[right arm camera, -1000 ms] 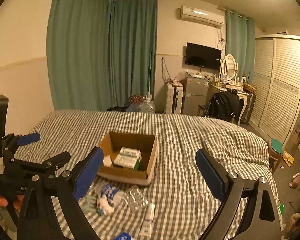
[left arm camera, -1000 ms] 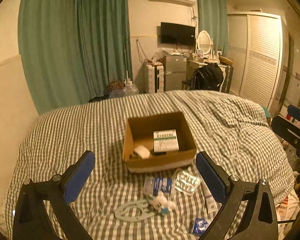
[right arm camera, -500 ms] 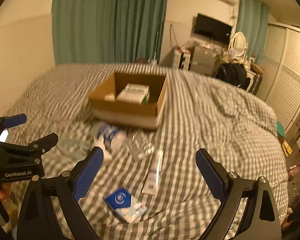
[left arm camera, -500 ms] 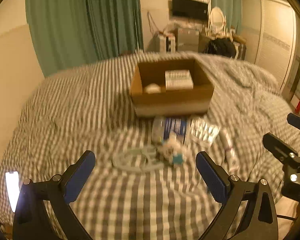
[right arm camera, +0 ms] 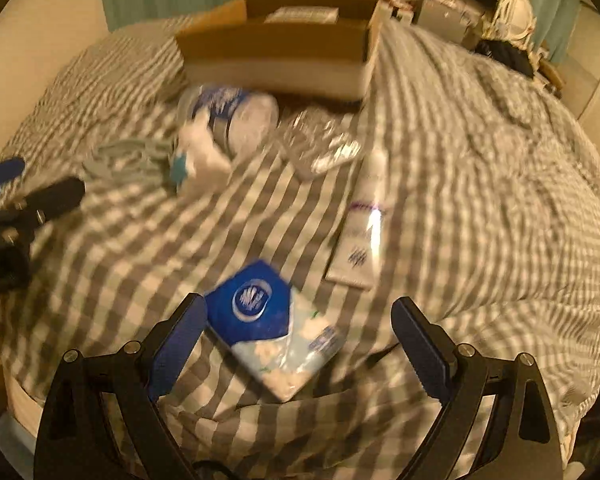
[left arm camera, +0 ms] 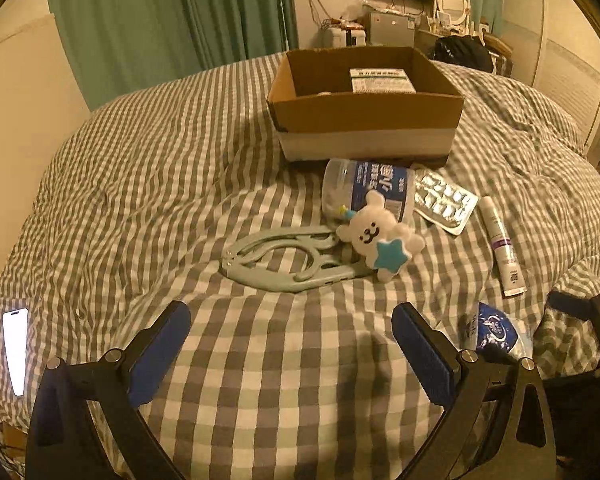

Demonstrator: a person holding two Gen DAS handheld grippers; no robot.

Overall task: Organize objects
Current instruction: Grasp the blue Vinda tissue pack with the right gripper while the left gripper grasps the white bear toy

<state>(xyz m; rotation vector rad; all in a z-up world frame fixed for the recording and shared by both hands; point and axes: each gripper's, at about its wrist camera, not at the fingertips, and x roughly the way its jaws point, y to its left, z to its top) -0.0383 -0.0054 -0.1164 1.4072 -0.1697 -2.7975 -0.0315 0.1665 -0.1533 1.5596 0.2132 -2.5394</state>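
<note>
Both grippers had dropped closer to the bed (left arm camera: pixel 148 168) than a second before. The right gripper (right arm camera: pixel 298 332), jaws spread and empty, now straddled the tissue pack (right arm camera: pixel 272 328) near the bed's front edge; the left gripper (left arm camera: pixel 290 340) hung released, short of the hanger (left arm camera: pixel 284 260).

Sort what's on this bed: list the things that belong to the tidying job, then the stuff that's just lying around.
Job:
cardboard box
plastic jar
bear toy
green hanger
blister pack
white tube
tissue pack

Lying about:
phone
checked duvet
</note>
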